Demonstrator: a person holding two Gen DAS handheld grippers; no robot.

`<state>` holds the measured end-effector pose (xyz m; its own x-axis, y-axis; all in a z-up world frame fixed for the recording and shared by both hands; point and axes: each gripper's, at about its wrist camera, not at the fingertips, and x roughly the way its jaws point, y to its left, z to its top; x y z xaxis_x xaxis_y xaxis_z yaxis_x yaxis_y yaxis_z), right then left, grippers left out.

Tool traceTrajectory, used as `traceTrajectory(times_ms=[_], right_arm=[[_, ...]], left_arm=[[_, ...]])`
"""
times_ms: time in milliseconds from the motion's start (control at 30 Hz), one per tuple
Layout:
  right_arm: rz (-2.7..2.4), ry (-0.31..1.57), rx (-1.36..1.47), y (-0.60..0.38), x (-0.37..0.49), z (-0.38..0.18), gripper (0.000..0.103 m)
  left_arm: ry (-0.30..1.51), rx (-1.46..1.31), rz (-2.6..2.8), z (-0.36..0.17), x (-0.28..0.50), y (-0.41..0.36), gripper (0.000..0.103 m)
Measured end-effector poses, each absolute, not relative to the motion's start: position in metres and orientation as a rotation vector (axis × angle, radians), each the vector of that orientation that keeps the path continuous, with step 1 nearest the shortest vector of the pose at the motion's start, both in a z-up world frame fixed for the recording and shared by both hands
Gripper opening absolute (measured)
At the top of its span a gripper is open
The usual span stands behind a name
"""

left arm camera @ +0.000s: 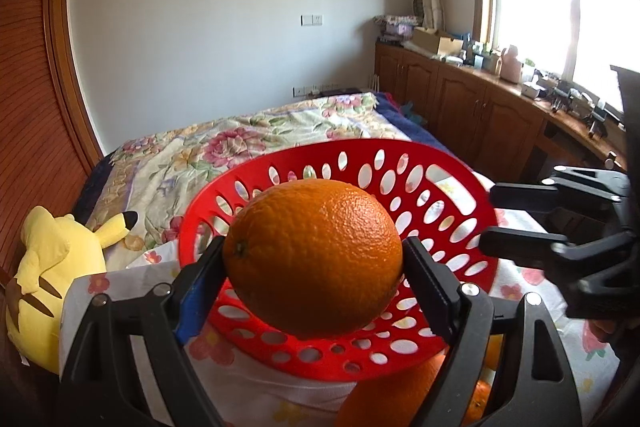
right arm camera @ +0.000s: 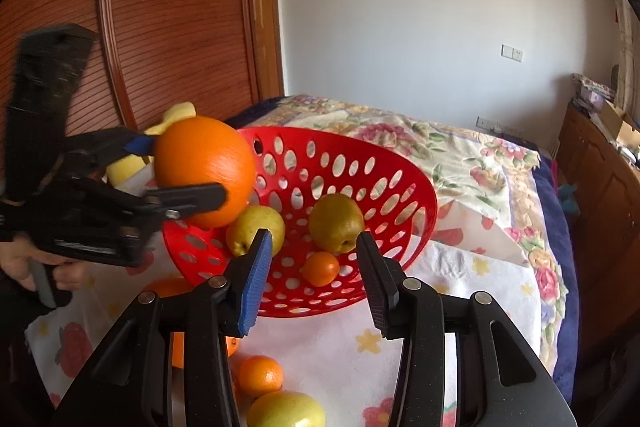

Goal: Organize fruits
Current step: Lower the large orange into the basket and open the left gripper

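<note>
The left gripper (left arm camera: 314, 267) has its jaws clenched on a large round orange (left arm camera: 313, 258) above the red perforated plastic basket's (left arm camera: 460, 163) rim. The right gripper (right arm camera: 310, 267) hangs released, jaws empty, over the basket.

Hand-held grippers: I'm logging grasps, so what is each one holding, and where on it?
The left hand-held gripper clamps the big orange across its opposite sides, above the red basket. The right hand-held gripper holds nothing; its jaws are open.

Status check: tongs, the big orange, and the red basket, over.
Left tongs shut on big orange, held over red basket. Right tongs open, empty. Two pears, small orange already in basket.
</note>
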<state>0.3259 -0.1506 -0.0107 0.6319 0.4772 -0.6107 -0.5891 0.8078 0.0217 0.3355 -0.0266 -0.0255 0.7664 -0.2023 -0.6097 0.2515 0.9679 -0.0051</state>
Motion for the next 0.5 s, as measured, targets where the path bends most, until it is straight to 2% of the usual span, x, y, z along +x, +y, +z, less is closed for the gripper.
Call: traceTrajectory(times_ms=[500], right_arm=[[0.632,0.632,-0.171,-0.157,0.326,-0.015,0.044]], left_arm=[[0.738,0.126,-0.183,-0.034,0.373,-0.037,0.086]])
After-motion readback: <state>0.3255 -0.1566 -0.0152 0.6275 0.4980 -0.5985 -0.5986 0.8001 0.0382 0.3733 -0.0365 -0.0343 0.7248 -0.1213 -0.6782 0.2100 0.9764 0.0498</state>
